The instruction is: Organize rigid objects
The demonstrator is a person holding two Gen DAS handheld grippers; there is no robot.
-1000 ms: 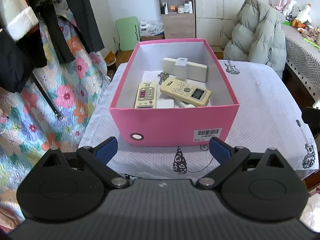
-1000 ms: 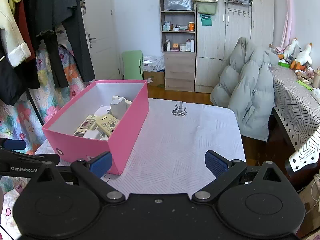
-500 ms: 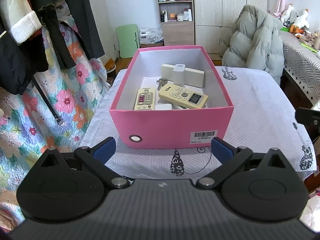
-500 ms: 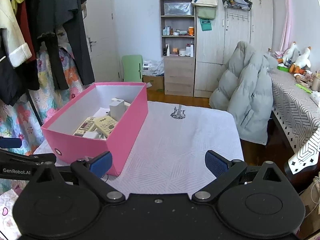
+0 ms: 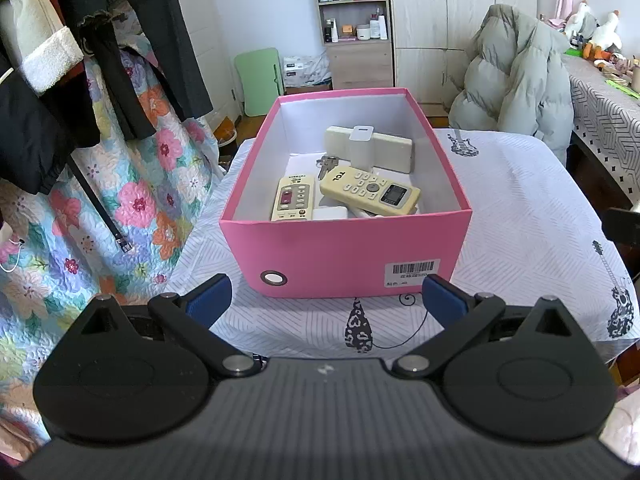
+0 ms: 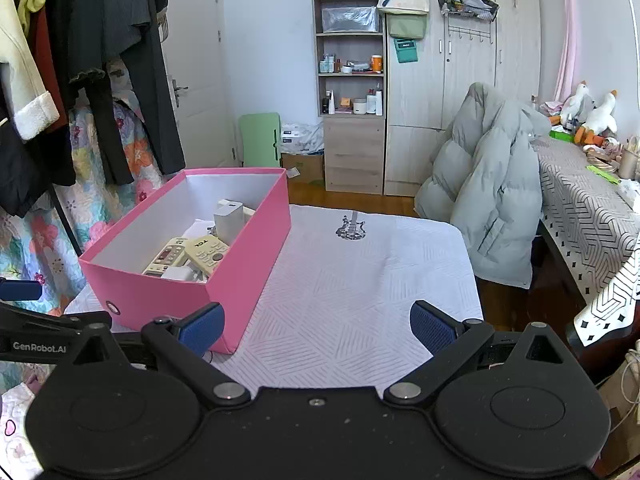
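The open pink cardboard box (image 5: 346,254) lies straight ahead of the left gripper (image 5: 326,296), long axis running away from it; the right gripper (image 6: 316,326) sits off to the box's right, so the left is better placed. Both grippers' jaws stand wide apart and empty. Inside lie a cream remote marked "TCL" (image 5: 370,190), a second cream remote with a maroon panel (image 5: 292,198), a long cream block (image 5: 368,150) and keys (image 5: 326,163). A barcode sticker (image 5: 412,270) marks the near wall; the left gripper's arm reads "GenRobot.AI".

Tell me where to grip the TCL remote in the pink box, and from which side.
Grip the TCL remote across its narrow width near the middle, coming straight down from above. It lies flat, face up, diagonally on top of other items, and the pink box walls block side approaches. Probably turn the jaws to match its diagonal.
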